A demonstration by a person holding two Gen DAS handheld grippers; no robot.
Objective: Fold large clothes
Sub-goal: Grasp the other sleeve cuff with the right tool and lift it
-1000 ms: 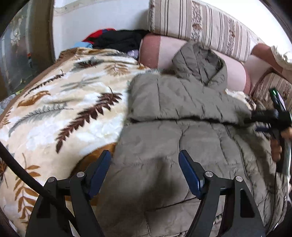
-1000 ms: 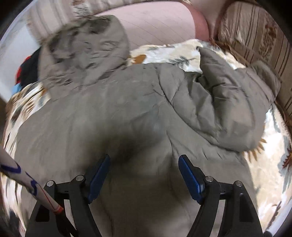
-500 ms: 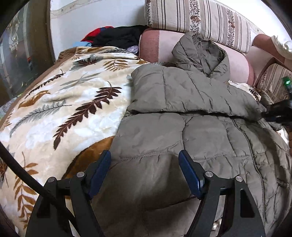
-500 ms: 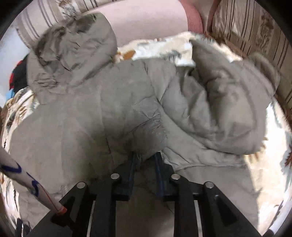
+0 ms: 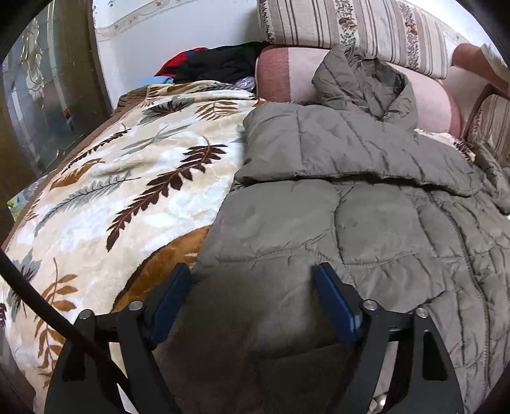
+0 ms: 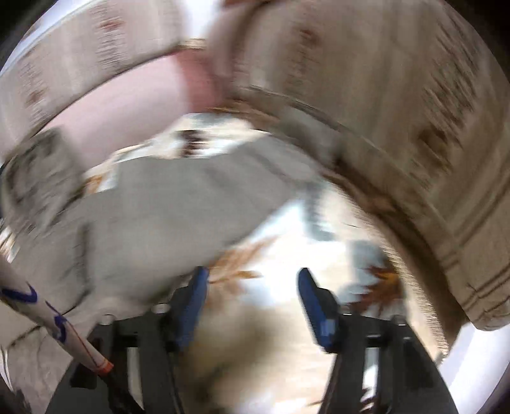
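A grey-olive quilted hooded jacket [image 5: 366,229] lies on a leaf-patterned blanket [image 5: 127,191]. One sleeve is folded across its chest and the hood rests against a pink cushion. My left gripper [image 5: 251,286] is open and empty, low over the jacket's left hem. In the blurred right wrist view the jacket [image 6: 165,216] is at the left, and my right gripper [image 6: 251,293] is open and empty over the blanket [image 6: 287,248] just right of the jacket's edge.
A striped sofa back [image 5: 350,28] and pink cushion [image 5: 287,73] stand behind the jacket. A pile of dark and red clothes [image 5: 216,63] sits at the back left. A striped sofa arm [image 6: 398,127] rises at the right. A glass door [image 5: 38,105] is at far left.
My right gripper was shut on the jacket half a second ago; it has let go, opened, and swung right over the blanket. My left gripper stayed open and moved little.
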